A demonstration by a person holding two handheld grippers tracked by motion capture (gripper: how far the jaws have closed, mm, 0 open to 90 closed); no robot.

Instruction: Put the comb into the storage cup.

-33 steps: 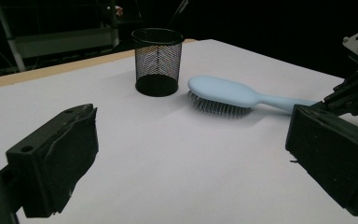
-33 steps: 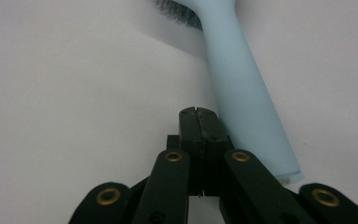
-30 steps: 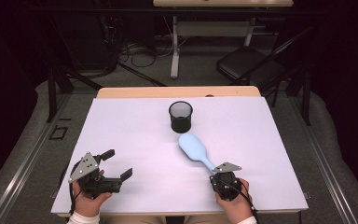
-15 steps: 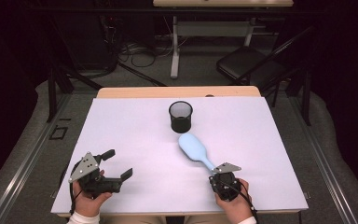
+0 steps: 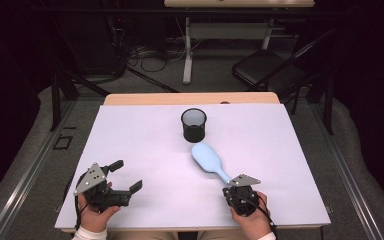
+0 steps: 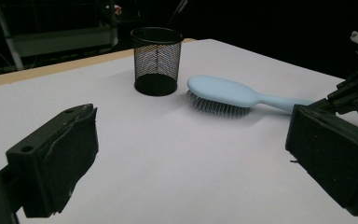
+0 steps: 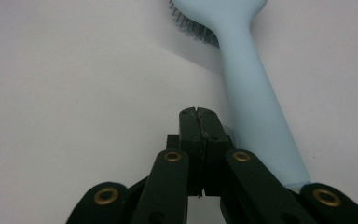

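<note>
- Pale blue plastic, smooth and matte, forms the one hairbrush (image 5: 209, 161) on the bench (image 5: 145, 145): an oval head narrowing to a slim rounded handle that points toward the person's right hand.
- It lies bristles down near the middle of the white sheet, just in front of the pen cup (image 5: 194, 125) and apart from it.
- One pen cup stands upright, a round holder of black wire mesh with a solid rim and base.
- White and flat, the bench cover has a strip of bare wood at its far edge.
- Two grippers, one per hand, sit at the near edge, each topped by a grey three-cornered plate.
- Black and blocky, the fingers of the left gripper (image 5: 127, 176) stand wide apart with nothing between them.
- On the right gripper (image 7: 199, 122) the fingers are pressed flat together, holding nothing; the brush handle lies just beside them, not between them.
- From the left gripper view the dark bristles (image 6: 216, 108) under the head and the see-through mesh of the cup are plain; the high view gives only the smooth back of the brush.
- From the right gripper view the brass-coloured rivets on the black linkage and the closed seam between the fingers can be seen.
</note>
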